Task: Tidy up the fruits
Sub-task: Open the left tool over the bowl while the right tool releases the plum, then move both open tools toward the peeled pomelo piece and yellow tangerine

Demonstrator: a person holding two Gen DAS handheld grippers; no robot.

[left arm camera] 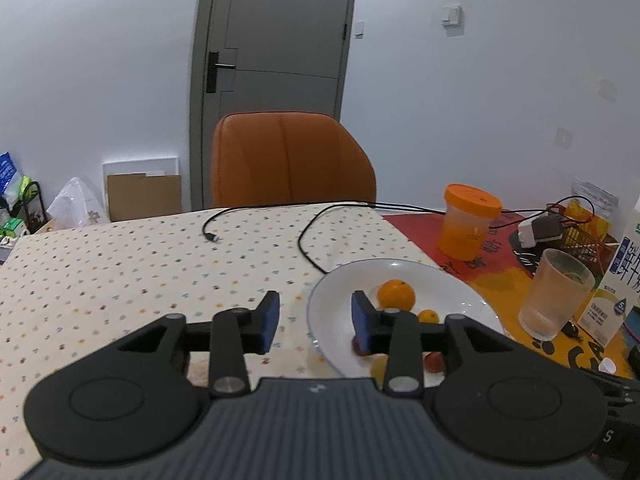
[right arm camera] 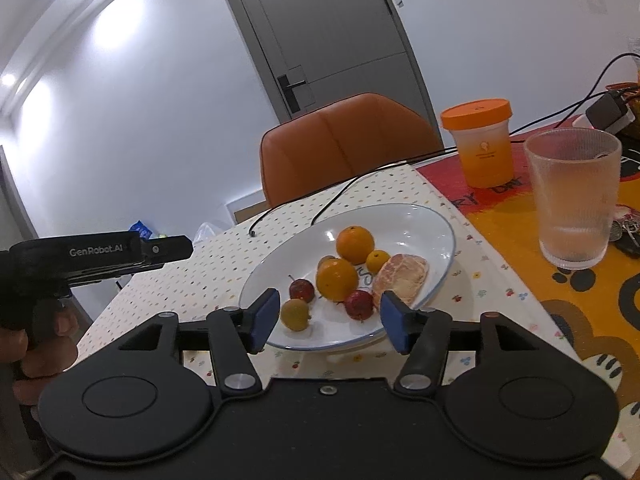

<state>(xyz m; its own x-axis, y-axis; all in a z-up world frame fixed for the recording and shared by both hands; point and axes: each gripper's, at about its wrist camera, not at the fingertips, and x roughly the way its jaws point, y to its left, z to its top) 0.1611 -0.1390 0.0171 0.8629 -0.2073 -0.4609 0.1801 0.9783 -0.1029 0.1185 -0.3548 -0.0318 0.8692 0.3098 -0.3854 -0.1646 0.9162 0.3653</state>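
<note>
White plate (right arm camera: 436, 224) set on dotted tablecloth (right arm camera: 192, 276), near the edge of an orange-red mat (right arm camera: 520, 240). The full fruit group is seen only in the right wrist view: two oranges (right arm camera: 355, 245), a small orange fruit (right arm camera: 377, 261), two dark red fruits (right arm camera: 359, 305), a yellowish fruit (right arm camera: 295, 314) and a peeled citrus piece (right arm camera: 402, 276), all on the plate. In the left wrist view most of this is hidden behind the left gripper (left arm camera: 314, 322); one orange and a small one are seen clearly.

Right gripper (right arm camera: 328, 316): fingers spread wide, nothing held, hovering over the plate's near rim. Left gripper: fingers likewise parted and empty, over the plate's left rim.

A hand (right arm camera: 40, 340) on the left tool is shown only in the right view, with "GenRobot.AI" read on its body. A milk carton (left arm camera: 618, 284) with Chinese print appears only in the left view. Ribbed glass (right arm camera: 574, 196) and orange-lidded tub (right arm camera: 480, 140) are recorded in both. Mat lettering is only partly legible.
</note>
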